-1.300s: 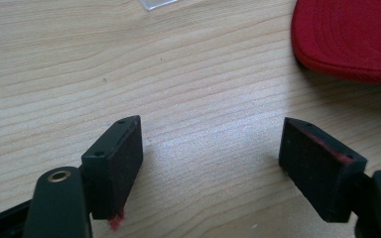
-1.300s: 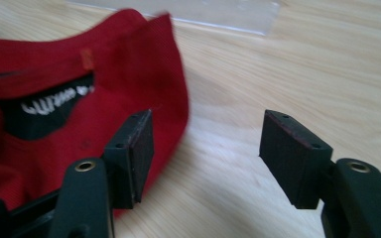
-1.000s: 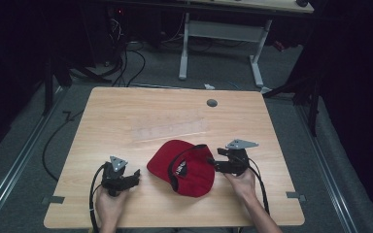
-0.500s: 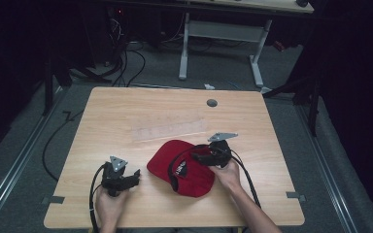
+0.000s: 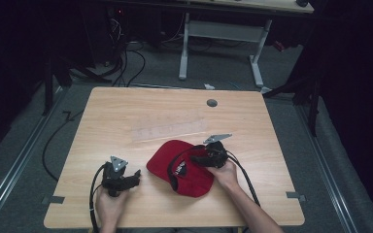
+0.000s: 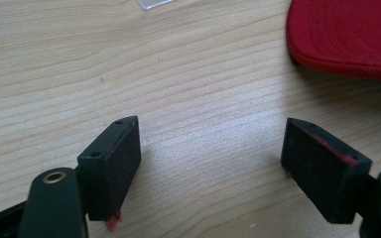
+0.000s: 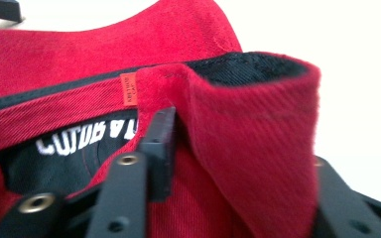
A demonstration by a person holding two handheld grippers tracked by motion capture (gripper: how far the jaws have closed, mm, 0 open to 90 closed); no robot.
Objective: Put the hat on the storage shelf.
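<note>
Two claws differ: my right claw (image 5: pixel 201 158) has just moved in and clamped the cap (image 5: pixel 187 175) rim at centre frame, my left claw (image 5: pixel 132 176) waits open.

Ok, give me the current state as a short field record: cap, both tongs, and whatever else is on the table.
cap: red cap, upside down on the wooden table, black lining with white lettering facing up
right tongs: right tongs shut on a fold of the cap's rim, one jaw inside the cap, one outside
left tongs: left tongs open, holding nothing, low over bare wood beside the cap
other: clear plastic strip lying flat beyond the cap
</note>
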